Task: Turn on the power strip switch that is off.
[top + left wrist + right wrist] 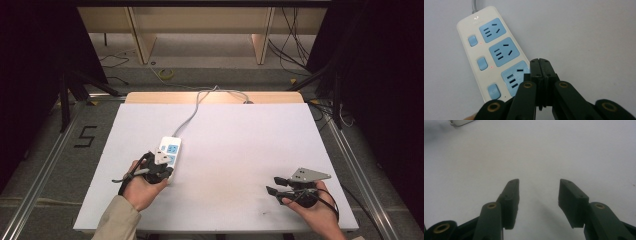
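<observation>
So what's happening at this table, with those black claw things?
A person holds a black two-jaw gripper in each hand over a white table. The left gripper, jaws shut and empty, hovers at the near end of a white power strip with three blue sockets, by the nearest socket. The right gripper sits apart, jaws open over bare tabletop.

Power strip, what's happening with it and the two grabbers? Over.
Left gripper shut, tips over power strip. Right gripper open, above bare table. Nothing in the way.
</observation>
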`<state>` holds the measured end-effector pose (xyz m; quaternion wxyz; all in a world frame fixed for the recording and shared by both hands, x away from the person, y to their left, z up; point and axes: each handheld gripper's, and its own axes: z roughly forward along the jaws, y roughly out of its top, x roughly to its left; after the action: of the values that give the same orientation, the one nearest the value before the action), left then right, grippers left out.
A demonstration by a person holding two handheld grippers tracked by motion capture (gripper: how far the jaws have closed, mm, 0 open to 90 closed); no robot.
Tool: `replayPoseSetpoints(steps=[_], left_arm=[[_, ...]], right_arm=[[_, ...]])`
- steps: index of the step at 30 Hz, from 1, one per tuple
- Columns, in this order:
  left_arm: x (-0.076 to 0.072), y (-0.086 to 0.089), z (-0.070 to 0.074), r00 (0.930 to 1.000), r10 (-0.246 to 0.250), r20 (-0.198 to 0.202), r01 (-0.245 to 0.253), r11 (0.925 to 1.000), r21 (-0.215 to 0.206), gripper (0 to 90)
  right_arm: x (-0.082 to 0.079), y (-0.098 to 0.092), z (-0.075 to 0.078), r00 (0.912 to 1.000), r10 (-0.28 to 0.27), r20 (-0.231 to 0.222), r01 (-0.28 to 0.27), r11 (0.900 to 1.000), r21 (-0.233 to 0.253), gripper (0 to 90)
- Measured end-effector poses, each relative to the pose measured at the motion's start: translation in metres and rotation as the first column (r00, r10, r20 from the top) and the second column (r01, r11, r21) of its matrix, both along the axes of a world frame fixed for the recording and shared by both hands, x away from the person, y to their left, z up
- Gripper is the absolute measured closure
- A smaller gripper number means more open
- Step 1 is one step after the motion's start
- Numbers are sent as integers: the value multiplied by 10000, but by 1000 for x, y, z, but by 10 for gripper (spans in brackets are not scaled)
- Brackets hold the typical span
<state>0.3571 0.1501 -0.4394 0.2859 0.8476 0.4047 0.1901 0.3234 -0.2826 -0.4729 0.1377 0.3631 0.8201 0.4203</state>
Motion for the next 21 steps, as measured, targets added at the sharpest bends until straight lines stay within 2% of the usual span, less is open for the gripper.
replayPoseSetpoints(steps=[21], left_arm=[[8, 11, 7, 9986, 343, -392, -337, 9993, 165, 897]], right_arm=[[0, -1, 0, 10000, 11, -14, -11, 10000, 30, 500]])
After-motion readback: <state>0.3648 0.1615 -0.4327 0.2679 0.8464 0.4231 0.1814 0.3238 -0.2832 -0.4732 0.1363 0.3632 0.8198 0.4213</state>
